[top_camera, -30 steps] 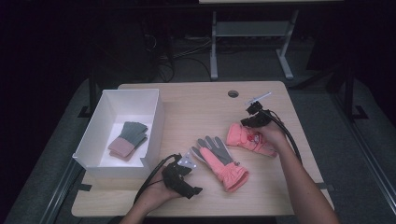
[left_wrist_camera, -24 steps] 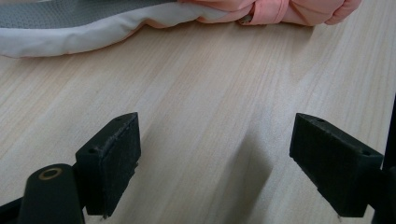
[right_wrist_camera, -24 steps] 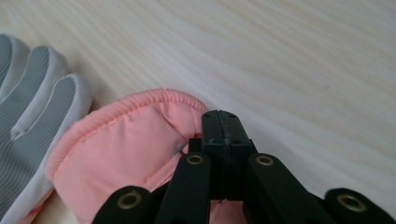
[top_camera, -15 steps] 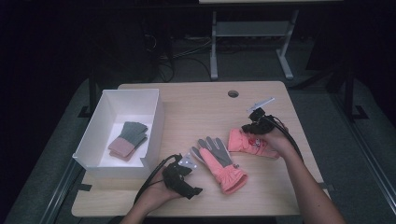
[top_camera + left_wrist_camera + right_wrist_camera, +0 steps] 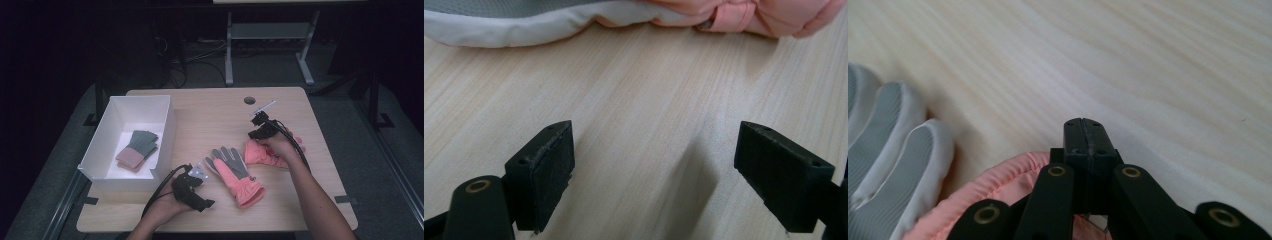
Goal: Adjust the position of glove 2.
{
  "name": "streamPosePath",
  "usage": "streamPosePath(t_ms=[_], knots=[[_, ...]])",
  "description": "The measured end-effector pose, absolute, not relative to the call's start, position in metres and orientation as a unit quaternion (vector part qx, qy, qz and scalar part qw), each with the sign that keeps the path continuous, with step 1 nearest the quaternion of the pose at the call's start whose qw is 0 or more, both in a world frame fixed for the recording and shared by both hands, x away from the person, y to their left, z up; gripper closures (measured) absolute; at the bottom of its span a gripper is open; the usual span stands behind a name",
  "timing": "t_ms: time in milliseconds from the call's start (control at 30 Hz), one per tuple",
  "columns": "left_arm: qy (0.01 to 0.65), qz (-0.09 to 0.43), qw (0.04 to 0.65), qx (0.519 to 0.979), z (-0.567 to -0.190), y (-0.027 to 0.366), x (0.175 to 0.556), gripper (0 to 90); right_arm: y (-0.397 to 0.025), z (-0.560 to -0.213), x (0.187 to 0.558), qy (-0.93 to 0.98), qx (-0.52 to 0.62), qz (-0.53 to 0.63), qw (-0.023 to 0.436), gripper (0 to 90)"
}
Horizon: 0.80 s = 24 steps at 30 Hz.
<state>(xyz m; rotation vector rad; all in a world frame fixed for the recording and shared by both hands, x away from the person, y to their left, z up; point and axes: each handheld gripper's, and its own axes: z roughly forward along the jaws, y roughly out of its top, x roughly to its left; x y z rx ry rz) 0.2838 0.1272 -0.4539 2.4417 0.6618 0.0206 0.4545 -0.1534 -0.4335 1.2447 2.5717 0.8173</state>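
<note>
Now our right gripper [image 5: 260, 131] sits lower and nearer to us than a second ago, when it held the crumpled pink glove [image 5: 262, 154] out over the right part of the table [image 5: 210, 107]. It has drawn that glove in toward the flat pink and grey glove [image 5: 234, 172] lying in the middle, so the two are now just beside each other, perhaps touching at the edge. We judge that we are pairing the gloves before they go to the white box [image 5: 165, 131], where a folded grey and pink pair [image 5: 136, 149] already lies.

In the right gripper view the jaws are pressed together, with pink fabric [image 5: 998, 187] bunched right under them and the grey fingers [image 5: 903, 150] of the other glove close by on the left. The jaw tips themselves meet on nothing we can see, so the grip, if there is one, must sit further back on the glove.

Our left gripper [image 5: 192, 192] has not moved; it rests low on the near edge of the table. Its jaws stand wide apart over bare wood, holding nothing, with the flat glove's edge [image 5: 524, 25] just ahead.
</note>
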Motion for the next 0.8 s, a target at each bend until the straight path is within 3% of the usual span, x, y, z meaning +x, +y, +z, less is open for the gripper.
streamPosePath(t_ms=[800], knots=[[0.25, 0.011, 0.304, 0.919, -0.454, 0.127, 0.284, 16.0, -0.196, -0.427, 0.352, 0.876, 0.393, 0.274, 0.054, 89.9]])
